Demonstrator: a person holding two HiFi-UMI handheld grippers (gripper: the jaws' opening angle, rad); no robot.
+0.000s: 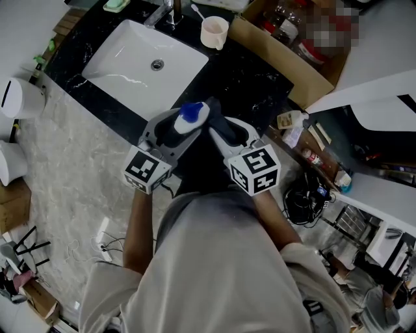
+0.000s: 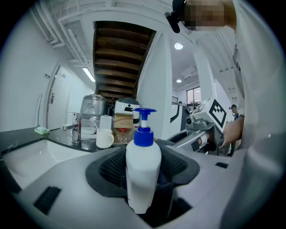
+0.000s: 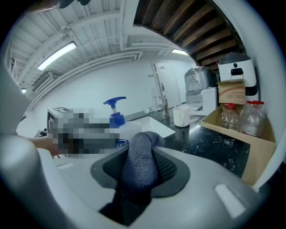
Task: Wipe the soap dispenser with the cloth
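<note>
1. My left gripper (image 2: 143,170) was clamped on the soap dispenser (image 2: 143,152) and my right gripper (image 3: 140,172) on the cloth (image 3: 142,147). Their tips angled together, leaving no passage between them.
2. Ahead to the left, the sink basin (image 1: 123,62) lay open and bare, so there was room there.
3. At its far rim, the faucet (image 1: 170,12) and a mug (image 1: 214,31) blocked the back.
4. To the right, a cardboard box (image 1: 279,62) holding bottles (image 1: 289,19) walled off that side.
5. Between basin and box, a strip of dark counter (image 1: 250,78) lay bare.
6. Left of the counter, I saw open marble floor (image 1: 71,156).
</note>
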